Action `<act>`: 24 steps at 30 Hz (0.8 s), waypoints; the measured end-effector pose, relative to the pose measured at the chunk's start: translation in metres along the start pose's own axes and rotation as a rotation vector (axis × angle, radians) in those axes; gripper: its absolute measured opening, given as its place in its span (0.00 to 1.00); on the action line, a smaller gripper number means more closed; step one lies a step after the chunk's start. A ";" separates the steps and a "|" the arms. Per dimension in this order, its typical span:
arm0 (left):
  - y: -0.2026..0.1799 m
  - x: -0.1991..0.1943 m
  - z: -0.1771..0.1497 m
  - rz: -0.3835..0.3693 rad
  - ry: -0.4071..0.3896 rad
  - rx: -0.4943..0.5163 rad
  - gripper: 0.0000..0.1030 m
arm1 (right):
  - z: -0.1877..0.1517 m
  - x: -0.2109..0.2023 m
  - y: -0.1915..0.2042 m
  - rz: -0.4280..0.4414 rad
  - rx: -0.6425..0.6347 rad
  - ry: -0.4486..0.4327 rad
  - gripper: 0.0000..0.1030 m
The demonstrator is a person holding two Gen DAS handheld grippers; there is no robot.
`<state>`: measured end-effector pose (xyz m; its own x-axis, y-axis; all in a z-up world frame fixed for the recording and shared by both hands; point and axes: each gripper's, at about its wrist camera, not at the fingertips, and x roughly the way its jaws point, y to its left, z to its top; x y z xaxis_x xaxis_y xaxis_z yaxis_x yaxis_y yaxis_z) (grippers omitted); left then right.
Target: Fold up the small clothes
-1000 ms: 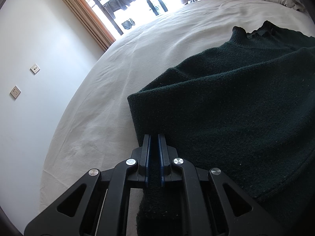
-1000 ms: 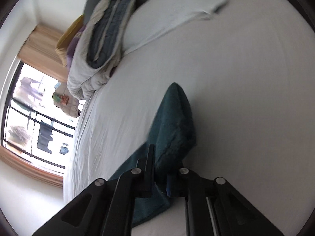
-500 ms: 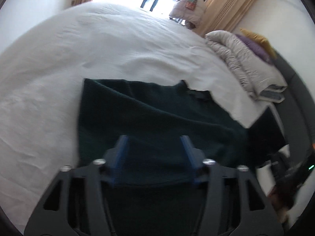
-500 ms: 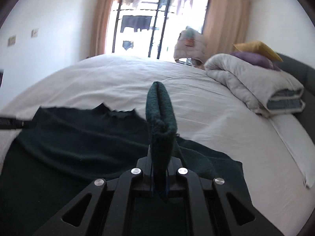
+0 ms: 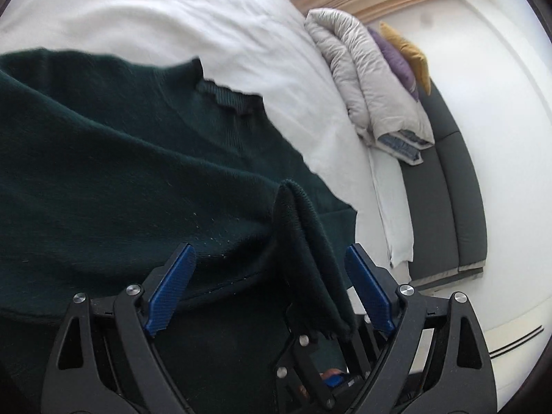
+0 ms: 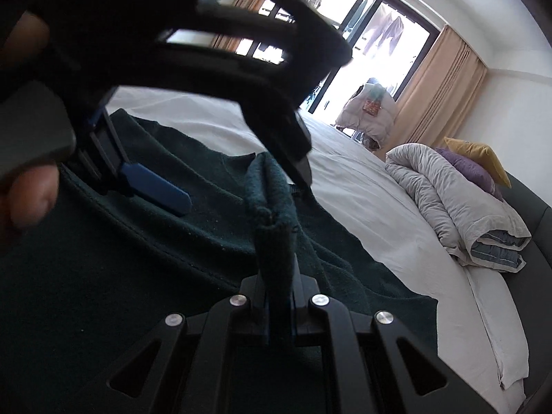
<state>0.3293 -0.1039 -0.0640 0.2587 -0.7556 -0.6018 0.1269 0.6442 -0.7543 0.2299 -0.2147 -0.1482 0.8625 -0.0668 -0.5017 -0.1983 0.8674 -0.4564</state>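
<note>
Meanwhile the left gripper [image 5: 270, 284] stood with its jaws wide apart, empty, above the dark green sweater [image 5: 114, 172] spread on the white bed [image 5: 193, 13]; the right gripper [image 6: 277, 305] was clamped on a raised fold of the sweater, standing up between its jaws.

My right fingers [image 6: 277, 314] swallow the end of the sweater's [image 5: 114, 179] sleeve [image 6: 272, 207], so I cannot see how far in it goes. The sweater's left and lower parts run off the left wrist view. In the right wrist view my left gripper [image 6: 220, 79] looms close and blurred, hiding much of the window [image 6: 362, 31]. The bundle [image 6: 367, 110] by the curtain is too small to identify.
</note>
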 end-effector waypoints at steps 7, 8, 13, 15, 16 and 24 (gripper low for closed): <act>0.006 0.031 -0.001 0.028 0.060 0.008 0.13 | -0.002 0.001 0.010 0.038 -0.036 0.014 0.12; 0.007 0.032 -0.001 0.023 0.055 0.004 0.11 | -0.003 -0.001 0.011 0.052 -0.038 0.016 0.17; 0.015 0.017 0.003 0.041 0.008 0.018 0.07 | -0.019 -0.027 -0.026 0.188 0.202 0.040 0.52; 0.011 0.008 0.005 0.049 -0.019 0.037 0.07 | -0.034 -0.030 -0.063 0.276 0.433 0.076 0.56; 0.007 -0.002 0.007 0.047 -0.029 0.044 0.07 | -0.048 -0.028 -0.087 0.328 0.586 0.102 0.57; -0.022 -0.053 0.018 0.027 -0.095 0.096 0.07 | -0.134 0.039 -0.179 0.690 1.417 0.232 0.62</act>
<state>0.3301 -0.0757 -0.0109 0.3520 -0.7260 -0.5908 0.2085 0.6762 -0.7066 0.2371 -0.4380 -0.1845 0.6818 0.5606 -0.4699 0.1848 0.4896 0.8521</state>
